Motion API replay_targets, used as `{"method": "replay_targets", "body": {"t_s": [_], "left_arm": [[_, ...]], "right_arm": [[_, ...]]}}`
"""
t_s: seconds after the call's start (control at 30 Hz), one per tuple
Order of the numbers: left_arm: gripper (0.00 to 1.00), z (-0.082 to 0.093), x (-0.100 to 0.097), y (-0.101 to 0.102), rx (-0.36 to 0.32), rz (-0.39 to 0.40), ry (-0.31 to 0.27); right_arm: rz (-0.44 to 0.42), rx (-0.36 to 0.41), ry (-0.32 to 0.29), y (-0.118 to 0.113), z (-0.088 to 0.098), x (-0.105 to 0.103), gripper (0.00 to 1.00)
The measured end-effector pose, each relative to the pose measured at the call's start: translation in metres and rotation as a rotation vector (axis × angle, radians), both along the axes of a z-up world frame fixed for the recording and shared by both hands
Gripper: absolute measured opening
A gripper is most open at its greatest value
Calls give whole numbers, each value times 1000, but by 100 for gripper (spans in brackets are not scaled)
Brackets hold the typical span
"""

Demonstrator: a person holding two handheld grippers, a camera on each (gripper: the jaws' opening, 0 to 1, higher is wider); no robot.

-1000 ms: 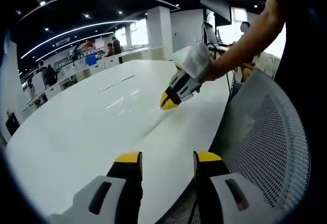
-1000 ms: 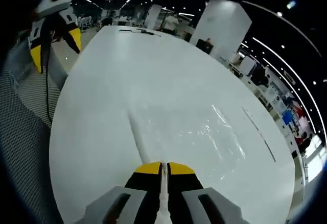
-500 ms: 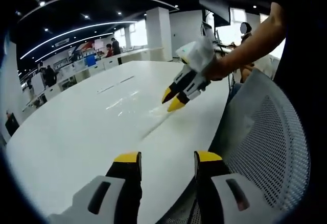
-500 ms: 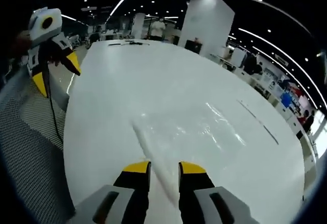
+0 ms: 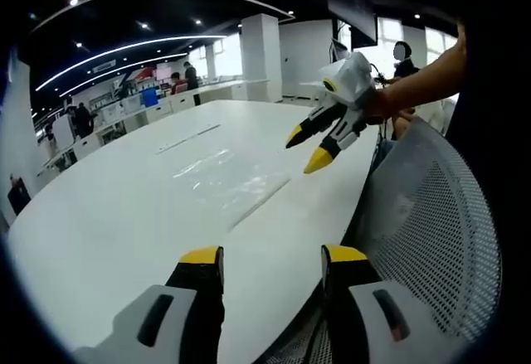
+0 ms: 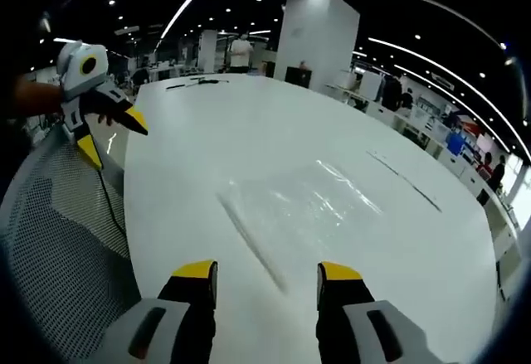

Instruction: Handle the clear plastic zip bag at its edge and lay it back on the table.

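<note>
The clear plastic zip bag (image 6: 303, 211) lies flat on the white table (image 6: 249, 123), its zip edge nearest the table's front rim; in the left gripper view the bag (image 5: 228, 183) shows as a glossy patch. My right gripper (image 6: 268, 271) stands open above the table, a short way back from the bag's edge, with nothing between its jaws. From the left gripper view the right gripper (image 5: 311, 150) hangs open in the air to the right of the bag. My left gripper (image 5: 272, 255) is open near the table's front edge; the right gripper view shows the left gripper (image 6: 112, 136) at far left, open.
A grey mesh chair back (image 5: 440, 240) stands close to the table's edge, and the chair (image 6: 58, 240) also shows at lower left. A dark thin strip (image 6: 402, 180) lies farther along the table. People and desks fill the office behind.
My right gripper went from shut on the bag's edge to open, then lifted and drew back. The bag now rests on the table. The left gripper barely moved.
</note>
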State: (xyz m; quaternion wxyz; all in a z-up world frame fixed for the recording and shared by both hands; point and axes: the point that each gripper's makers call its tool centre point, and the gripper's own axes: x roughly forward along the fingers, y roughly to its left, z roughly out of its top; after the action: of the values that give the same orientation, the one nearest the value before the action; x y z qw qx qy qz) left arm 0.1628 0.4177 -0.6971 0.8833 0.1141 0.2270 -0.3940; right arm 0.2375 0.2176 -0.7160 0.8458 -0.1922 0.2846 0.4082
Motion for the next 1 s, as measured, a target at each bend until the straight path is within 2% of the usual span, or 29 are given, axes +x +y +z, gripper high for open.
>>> {"method": "replay_targets", "body": {"t_s": [0.13, 0.3, 0.43, 0.57, 0.8, 1.0], "left_arm": [[50, 5, 2, -3, -24, 26, 3], [60, 13, 2, -9, -43, 37, -6], [66, 14, 2, -11, -42, 34, -11], [68, 16, 0, -15, -36, 25, -14], [74, 18, -1, -16, -33, 32, -15], [85, 23, 3, -13, -47, 56, -36]], "right_arm": [[-56, 22, 6, -20, 5, -8, 59], [-116, 36, 1, -39, 12, -18, 70], [-126, 20, -19, -48, 15, -22, 75], [-154, 57, -27, -51, 18, -27, 79], [-152, 80, -34, -49, 14, -39, 88], [-163, 99, -53, -49, 16, -42, 99]]}}
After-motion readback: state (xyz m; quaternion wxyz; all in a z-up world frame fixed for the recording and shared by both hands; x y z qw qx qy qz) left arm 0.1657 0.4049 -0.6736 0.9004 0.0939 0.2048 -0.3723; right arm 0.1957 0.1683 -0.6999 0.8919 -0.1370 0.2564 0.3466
